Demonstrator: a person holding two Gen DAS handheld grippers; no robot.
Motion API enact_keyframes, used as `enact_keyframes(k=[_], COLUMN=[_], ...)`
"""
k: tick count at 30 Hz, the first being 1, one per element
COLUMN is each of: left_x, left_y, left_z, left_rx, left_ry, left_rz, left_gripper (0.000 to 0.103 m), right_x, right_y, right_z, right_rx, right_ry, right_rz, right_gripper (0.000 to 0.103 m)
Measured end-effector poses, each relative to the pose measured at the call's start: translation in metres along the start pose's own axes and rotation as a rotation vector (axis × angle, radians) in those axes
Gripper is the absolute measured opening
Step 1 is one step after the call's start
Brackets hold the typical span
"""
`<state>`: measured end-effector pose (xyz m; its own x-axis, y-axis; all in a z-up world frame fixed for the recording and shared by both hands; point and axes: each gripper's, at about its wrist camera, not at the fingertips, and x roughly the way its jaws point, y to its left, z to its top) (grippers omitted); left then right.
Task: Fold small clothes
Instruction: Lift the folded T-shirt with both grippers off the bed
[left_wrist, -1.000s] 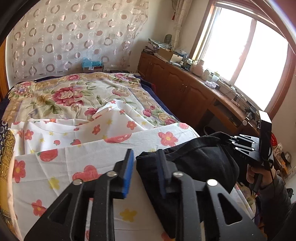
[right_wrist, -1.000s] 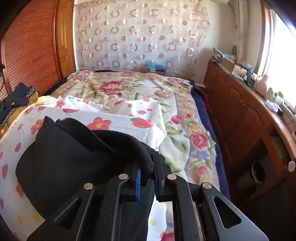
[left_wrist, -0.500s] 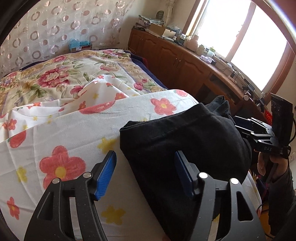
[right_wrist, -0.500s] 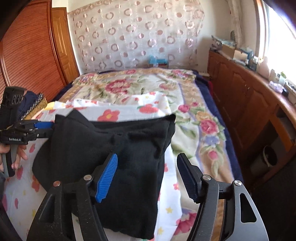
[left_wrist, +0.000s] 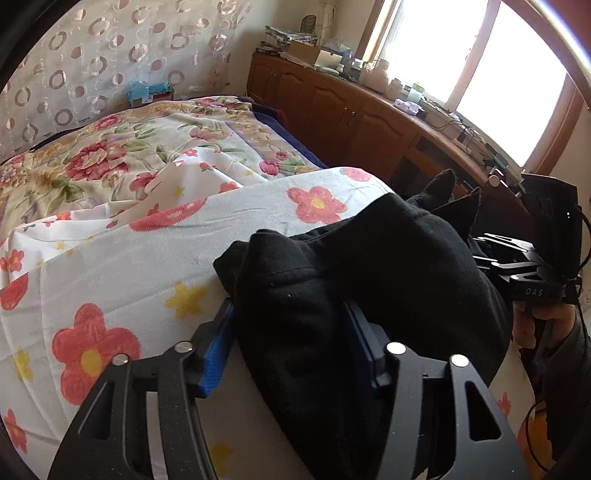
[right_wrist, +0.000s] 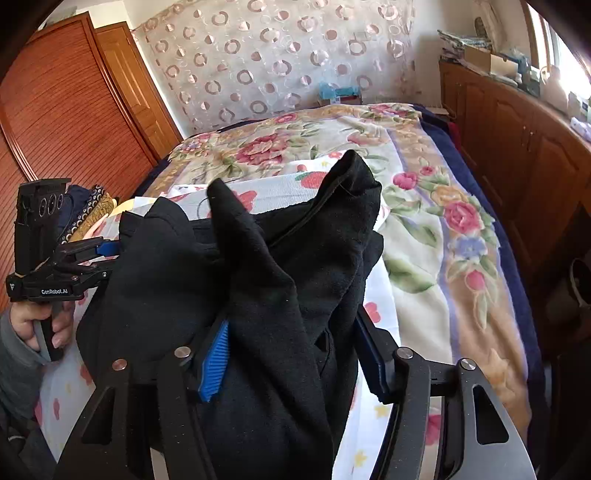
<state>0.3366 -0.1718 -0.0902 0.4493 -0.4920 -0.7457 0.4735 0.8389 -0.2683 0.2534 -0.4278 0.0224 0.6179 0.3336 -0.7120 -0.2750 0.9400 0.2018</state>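
A black garment (left_wrist: 369, 266) lies bunched on the white flowered sheet (left_wrist: 129, 266) at the bed's near corner. My left gripper (left_wrist: 291, 343) has its jaws wide apart with a thick fold of the garment between the blue pads, which touch the cloth on both sides. My right gripper (right_wrist: 291, 354) stands the same way around the garment's other end (right_wrist: 280, 280), jaws wide with cloth bulging between them. Two corners of the cloth stick up. Each gripper shows in the other's view: the right one (left_wrist: 517, 266) and the left one (right_wrist: 92, 254).
A floral bedspread (right_wrist: 424, 206) covers the bed beyond the sheet. Wooden cabinets (left_wrist: 351, 114) with clutter run along the right under a bright window. A wooden wardrobe (right_wrist: 55, 110) stands on the left. Patterned fabric (right_wrist: 92, 210) lies by the left edge.
Both grippers let go of the garment and opened, then moved in over it again. Now each has a thick bunch of the cloth between its jaws, and the cloth is pushed up.
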Motion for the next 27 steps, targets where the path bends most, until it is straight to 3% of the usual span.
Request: enact_keyframes(k=[4,8,19,27], left_x=[-0.001,-0.018,-0.123,-0.216], left_y=[0.002,-0.010,-0.036,0.003], left_z=[0.002,0.004,0.001,-0.023], left_rx=[-0.034,-0.002,0.051,0.019], left_ry=[0.001,-0.045,-0.277,-0.430], left_rz=[-0.063,-0.065,-0.107,0.006], left_gripper=[0.023,0.017,0.015,0.015], right_x=[-0.004,-0.002,-0.041,-0.051], right_y=[0.008,0.019,0.041,0.104], right_z=[-0.003,-0.008,-0.016,0.009], right_rx=[-0.034,-0.096,-0.144,-0.284], right_ry=[-0.017,-0.023,-0.187,-0.268], right_rz=[0.001,-0.025,-0.015,0.060], right_gripper=[0.033,0.021,0.018,0.018])
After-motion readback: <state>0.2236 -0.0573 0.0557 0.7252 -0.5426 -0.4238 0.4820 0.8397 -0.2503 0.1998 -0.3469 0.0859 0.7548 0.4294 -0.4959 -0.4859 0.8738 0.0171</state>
